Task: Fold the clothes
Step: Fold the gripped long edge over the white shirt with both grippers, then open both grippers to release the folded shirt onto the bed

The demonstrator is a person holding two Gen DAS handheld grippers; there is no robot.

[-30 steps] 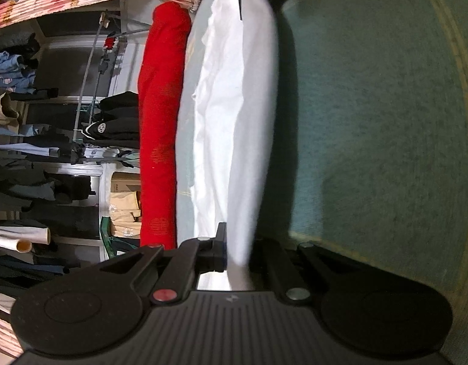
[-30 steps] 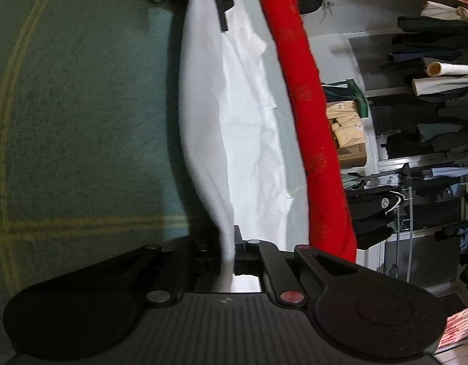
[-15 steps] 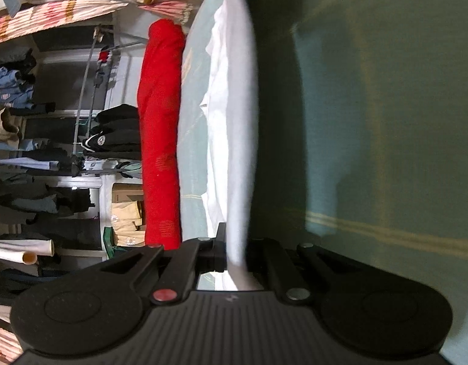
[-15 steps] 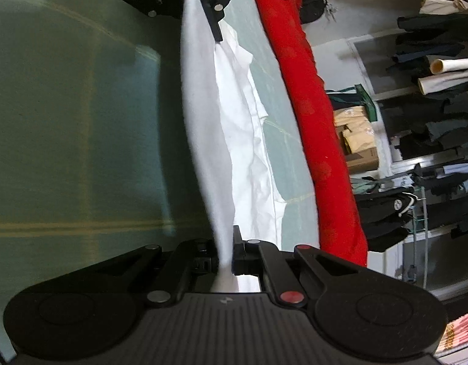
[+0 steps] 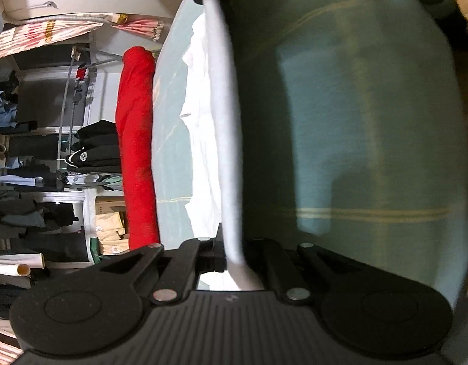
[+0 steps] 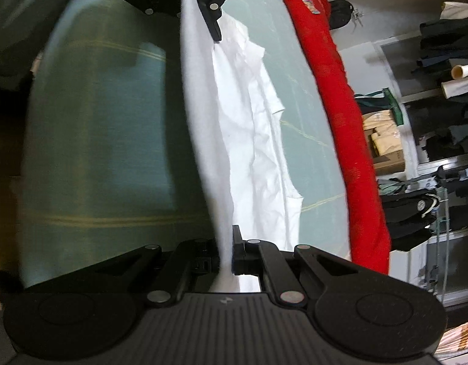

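- The white garment [image 5: 225, 140] is stretched taut between the two grippers, its held edge running as a straight band from one to the other above the table [image 5: 370, 140]; that line is its long axis.
- The left gripper [image 5: 231, 255] is clamped tight on one end of that edge, cloth bunched between its jaws; the right gripper [image 6: 225, 255] is pinched on the other end in the same way.
- Each gripper sees the other at the far end of the band, so neither hand is nearer: the cloth lies straight ahead of both.
- The rest of the garment hangs and trails onto the table toward the far edge, where a red roll of fabric [image 6: 340, 106] lies parallel to the held edge.
- The garment is thin, soft, creased woven cloth; the table cover is matte teal with pale yellow stripes.
- The next move likely turns on carrying the held edge level across the trailing part; uneven hands would skew the fold.
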